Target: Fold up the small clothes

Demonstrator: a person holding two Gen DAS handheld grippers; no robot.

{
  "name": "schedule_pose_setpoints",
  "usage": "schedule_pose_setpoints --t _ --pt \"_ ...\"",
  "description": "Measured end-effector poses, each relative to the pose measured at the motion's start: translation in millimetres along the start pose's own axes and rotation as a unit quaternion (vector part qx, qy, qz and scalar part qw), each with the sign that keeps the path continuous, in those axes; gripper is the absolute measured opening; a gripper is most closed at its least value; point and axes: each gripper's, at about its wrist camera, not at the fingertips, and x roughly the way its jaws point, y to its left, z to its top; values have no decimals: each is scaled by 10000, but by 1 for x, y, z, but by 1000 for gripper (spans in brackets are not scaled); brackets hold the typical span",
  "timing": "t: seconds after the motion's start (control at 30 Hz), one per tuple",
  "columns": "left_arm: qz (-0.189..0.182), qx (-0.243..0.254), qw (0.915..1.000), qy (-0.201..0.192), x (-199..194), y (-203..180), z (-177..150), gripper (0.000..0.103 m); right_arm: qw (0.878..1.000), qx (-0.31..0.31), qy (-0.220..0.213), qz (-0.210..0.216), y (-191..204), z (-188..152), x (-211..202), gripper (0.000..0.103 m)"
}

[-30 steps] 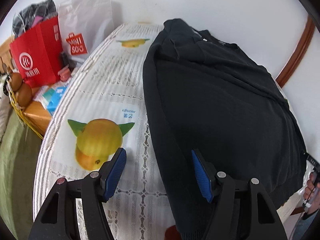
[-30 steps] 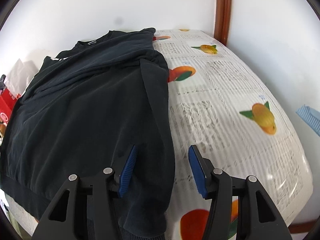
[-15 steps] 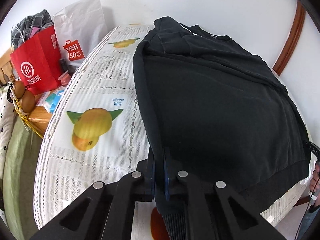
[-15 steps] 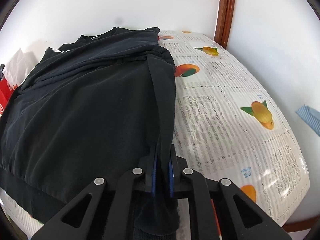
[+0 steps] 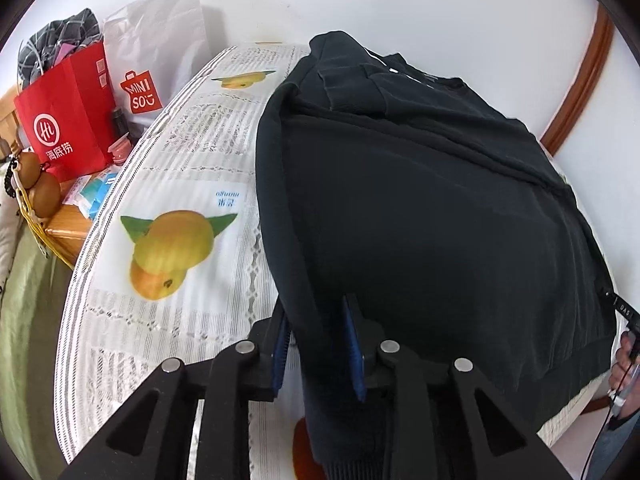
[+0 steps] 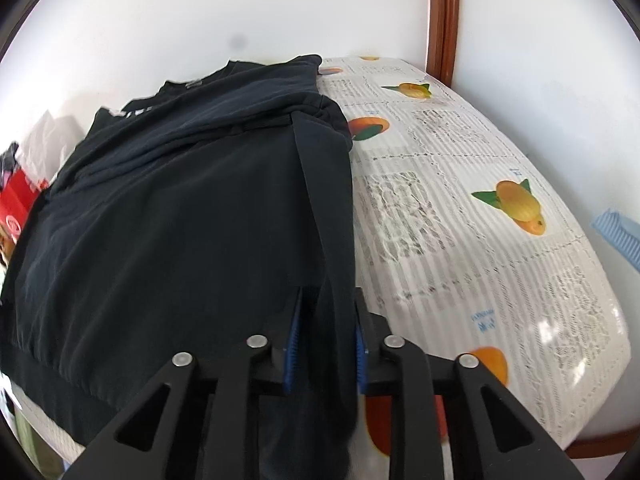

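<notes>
On bench with fruit-print plastic cover (image 5: 192,184), black long-sleeve sweatshirt (image 5: 420,208) lies flat. Left claw (image 5: 318,344) and right claw (image 6: 326,342) just reopened partway, folded side edges loose between pads. Advice: reclamp both evenly before lifting.

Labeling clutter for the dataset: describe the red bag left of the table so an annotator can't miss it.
Start from the table with the white fruit-print cloth and look past its left edge to the wooden side surface against the wall. The red paper bag stands there with dark clothing poking out of its top. Unlike the white bag beside it, it is solid red with a white round logo and white characters.
</notes>
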Motion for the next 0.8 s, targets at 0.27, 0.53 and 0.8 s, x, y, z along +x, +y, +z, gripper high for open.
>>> schedule_pose_setpoints --t 0.27,0.53,0.8 --pt "97 94 9999 -33 0 -6 -2 25 9999 -33 -107 -75 9 10 13 33" --pt "205 189 9996 -71 1 -12 -4 27 10000 -24 1 -34 8 12 13 33" --pt "311 238 9991 -146 0 -17 -6 28 9998 -135 -164 -1 7 6 12 33"
